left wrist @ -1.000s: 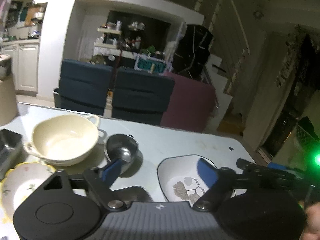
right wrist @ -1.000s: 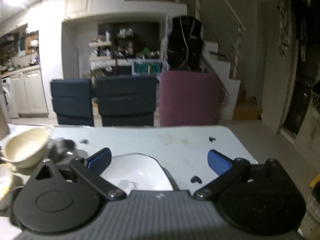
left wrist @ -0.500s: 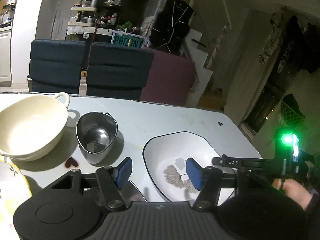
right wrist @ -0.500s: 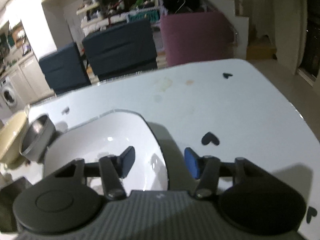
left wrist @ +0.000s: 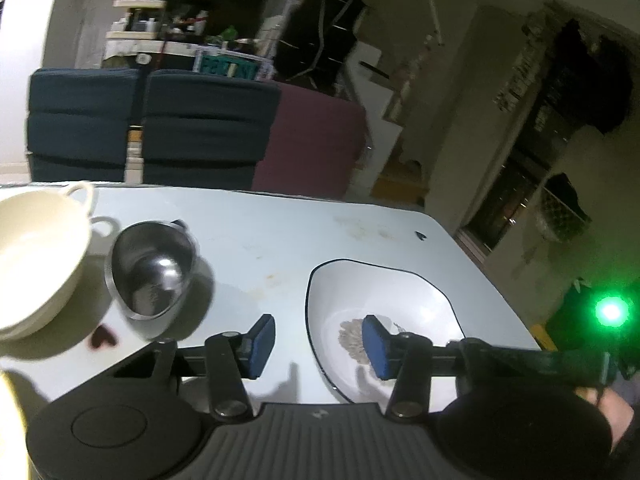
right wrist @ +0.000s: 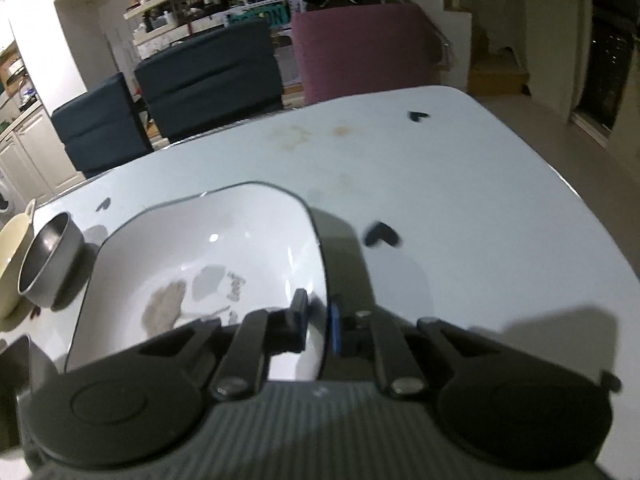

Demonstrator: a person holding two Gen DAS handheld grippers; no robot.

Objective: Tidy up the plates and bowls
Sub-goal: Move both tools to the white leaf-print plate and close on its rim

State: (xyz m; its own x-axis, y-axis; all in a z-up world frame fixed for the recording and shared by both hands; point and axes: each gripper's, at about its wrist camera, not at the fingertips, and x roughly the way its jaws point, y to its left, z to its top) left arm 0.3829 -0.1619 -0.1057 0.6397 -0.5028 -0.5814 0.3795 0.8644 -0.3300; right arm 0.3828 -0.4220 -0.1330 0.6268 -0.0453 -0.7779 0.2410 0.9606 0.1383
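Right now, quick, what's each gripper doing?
Left gripper: open, closing in across the plate rim, not gripping.
Right gripper: just closed on the plate's right rim.

A teal sign (left wrist: 229,67) with pale block letters is standing on the shelf behind the dark blue chairs, but its letters are blurring past reading. Nothing on the bench is showing any legible text.

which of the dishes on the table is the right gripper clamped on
The white plate with the dark rim. The right gripper has its jaws closed over that plate's right edge; the steel bowl and cream bowl sit untouched further left.
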